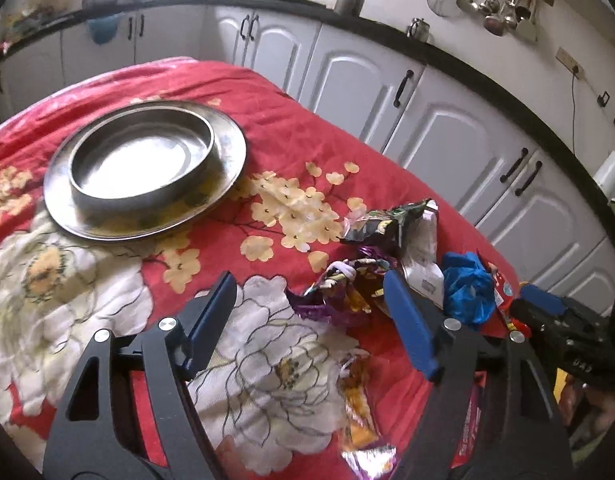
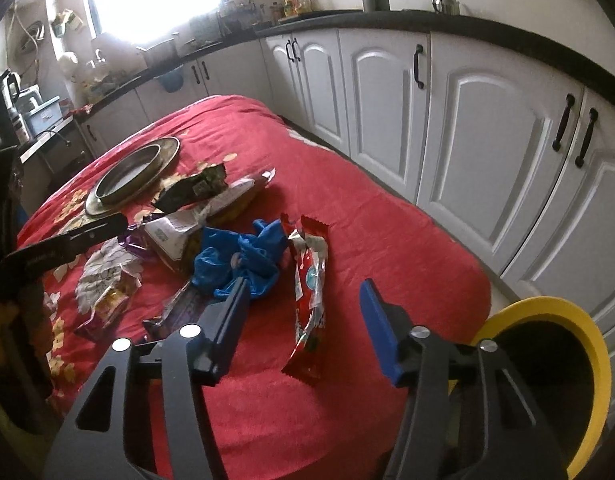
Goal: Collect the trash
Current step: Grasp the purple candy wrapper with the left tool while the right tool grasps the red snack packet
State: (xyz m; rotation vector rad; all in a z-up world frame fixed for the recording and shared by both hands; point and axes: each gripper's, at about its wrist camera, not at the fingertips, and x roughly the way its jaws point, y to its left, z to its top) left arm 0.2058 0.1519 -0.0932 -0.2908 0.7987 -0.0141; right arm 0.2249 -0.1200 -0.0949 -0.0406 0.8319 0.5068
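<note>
Tabletop (image 2: 387, 240): we see a red floral cloth covering it, white kitchen cabinets (image 2: 487, 140) close behind.
Yellow-rimmed bin (image 2: 587, 328): we find it beside the tabletop's near corner, at our right.
Steel plate (image 1: 87, 216): we note a steel bowl (image 1: 143, 160) standing on it, apart from the litter.
Trash: we count a crumpled blue bag (image 2: 243, 260), a red wrapper (image 2: 311, 292), a purple wrapper (image 1: 339, 292) and a dark packet (image 2: 195, 190), strewn together mid-cloth.
Left hand-held gripper (image 1: 307, 316): we see its jaws apart above the purple wrapper, clamping nothing.
Right hand-held gripper (image 2: 303, 312): we see its jaws apart, straddling the red wrapper without touching.
</note>
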